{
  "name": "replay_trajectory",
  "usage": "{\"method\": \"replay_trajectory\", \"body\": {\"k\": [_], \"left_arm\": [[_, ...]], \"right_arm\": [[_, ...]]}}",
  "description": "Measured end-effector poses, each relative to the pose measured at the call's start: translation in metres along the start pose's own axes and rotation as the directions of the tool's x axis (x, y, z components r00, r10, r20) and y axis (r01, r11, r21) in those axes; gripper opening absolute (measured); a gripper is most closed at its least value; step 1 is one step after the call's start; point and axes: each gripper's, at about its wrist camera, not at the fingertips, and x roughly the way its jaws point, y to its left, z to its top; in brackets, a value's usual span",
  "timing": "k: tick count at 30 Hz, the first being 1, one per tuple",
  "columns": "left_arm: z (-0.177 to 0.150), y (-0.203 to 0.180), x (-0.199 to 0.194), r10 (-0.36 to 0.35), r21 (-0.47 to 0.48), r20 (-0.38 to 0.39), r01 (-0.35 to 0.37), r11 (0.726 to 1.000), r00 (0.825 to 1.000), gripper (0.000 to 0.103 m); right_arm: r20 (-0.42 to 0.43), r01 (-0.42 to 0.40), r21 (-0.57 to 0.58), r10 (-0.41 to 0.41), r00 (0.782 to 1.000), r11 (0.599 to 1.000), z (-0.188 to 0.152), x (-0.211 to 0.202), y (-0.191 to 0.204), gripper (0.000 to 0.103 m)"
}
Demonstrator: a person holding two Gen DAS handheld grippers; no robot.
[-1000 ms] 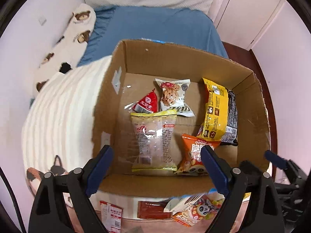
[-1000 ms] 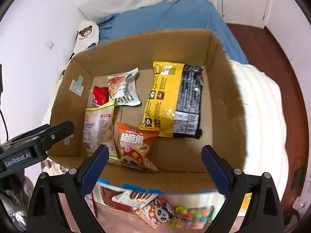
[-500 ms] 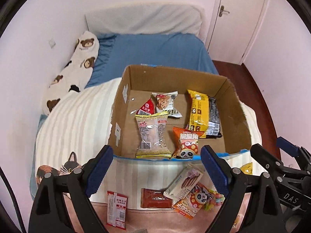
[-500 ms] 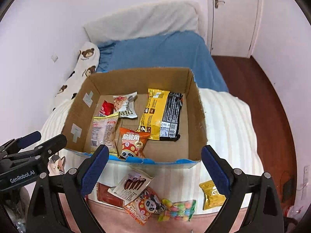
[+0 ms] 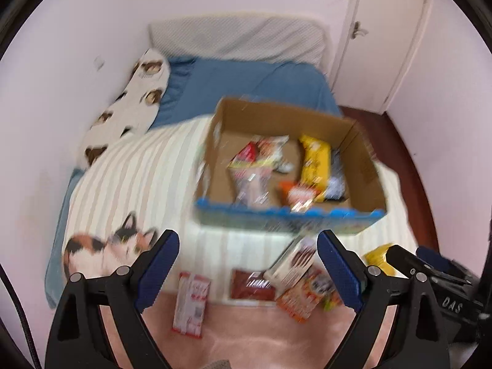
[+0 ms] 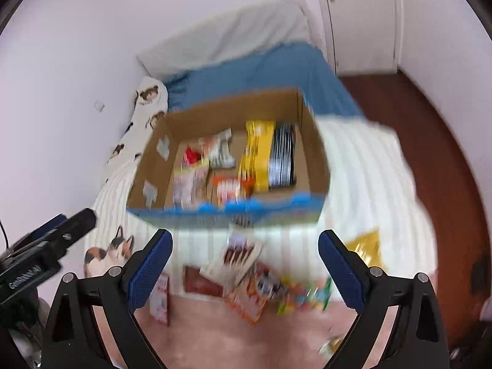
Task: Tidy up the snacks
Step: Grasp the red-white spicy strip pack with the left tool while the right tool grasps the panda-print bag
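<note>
A cardboard box (image 5: 363, 166) (image 6: 310, 141) with a blue front edge sits on the bed and holds several snack packets, among them a yellow bag (image 5: 315, 161) (image 6: 256, 150). Loose snacks lie in front of the box: a white-and-red packet (image 5: 191, 304), a dark red bar (image 5: 252, 286), a biscuit pack (image 5: 292, 264) (image 6: 236, 256), an orange panda packet (image 5: 303, 299) (image 6: 250, 296), colourful candies (image 6: 304, 296) and a yellow packet (image 6: 366, 247). My left gripper (image 5: 247, 267) and right gripper (image 6: 244, 266) hang open and empty above these loose snacks, well short of the box.
A striped cream blanket (image 5: 138, 178) with a cat print (image 5: 104, 249) covers the bed; a blue sheet (image 5: 233, 86), a bear-print pillow (image 5: 135, 101) and a white pillow (image 5: 240, 40) lie behind. The pink strip (image 5: 246, 332) runs nearest me. A door (image 5: 387, 30) and dark wooden floor (image 6: 430, 141) are on the right.
Both grippers have pulled back and up from over the box; the box looks smaller and farther, and more loose snacks in front of it have come into view. Both stay open.
</note>
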Motion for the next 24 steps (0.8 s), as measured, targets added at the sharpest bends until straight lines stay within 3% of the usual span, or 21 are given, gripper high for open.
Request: {"method": "replay_trajectory", "body": {"k": [3, 5, 8, 11, 16, 19, 22, 24], "left_arm": [[-0.025, 0.023, 0.027, 0.070, -0.021, -0.078, -0.072, 0.997, 0.994, 0.092], [-0.039, 0.039, 0.047, 0.108, -0.035, -0.143, -0.114, 0.993, 0.984, 0.092], [-0.061, 0.060, 0.076, 0.162, -0.044, -0.237, -0.177, 0.983, 0.958, 0.092], [-0.083, 0.076, 0.105, 0.190, -0.046, -0.322, -0.216, 0.975, 0.927, 0.092], [-0.117, 0.090, 0.156, 0.189, -0.036, -0.452, -0.230, 0.973, 0.872, 0.092], [-0.129, 0.094, 0.182, 0.186, -0.024, -0.497, -0.228, 0.973, 0.847, 0.092], [-0.137, 0.094, 0.200, 0.176, 0.003, -0.521, -0.204, 0.979, 0.835, 0.092], [-0.142, 0.093, 0.207, 0.149, 0.007, -0.533, -0.172, 0.985, 0.833, 0.092]], "right_arm": [[-0.129, -0.051, 0.108, 0.065, 0.990, 0.993, -0.029, 0.050, -0.021, 0.098], [-0.184, -0.039, 0.131, 0.063, 0.981, 0.991, -0.046, 0.080, -0.028, 0.097], [-0.261, -0.022, 0.156, 0.063, 0.963, 0.987, -0.068, 0.124, -0.035, 0.089], [-0.323, -0.009, 0.177, 0.066, 0.944, 0.984, -0.082, 0.162, -0.037, 0.089], [-0.340, 0.038, 0.160, 0.019, 0.940, 0.986, -0.093, 0.199, -0.029, 0.089], [-0.335, 0.064, 0.164, -0.005, 0.942, 0.984, -0.097, 0.217, -0.032, 0.080], [-0.315, 0.076, 0.148, -0.026, 0.949, 0.986, -0.104, 0.217, -0.030, 0.071], [-0.334, 0.080, 0.091, -0.045, 0.942, 0.993, -0.113, 0.215, -0.023, 0.065]]}}
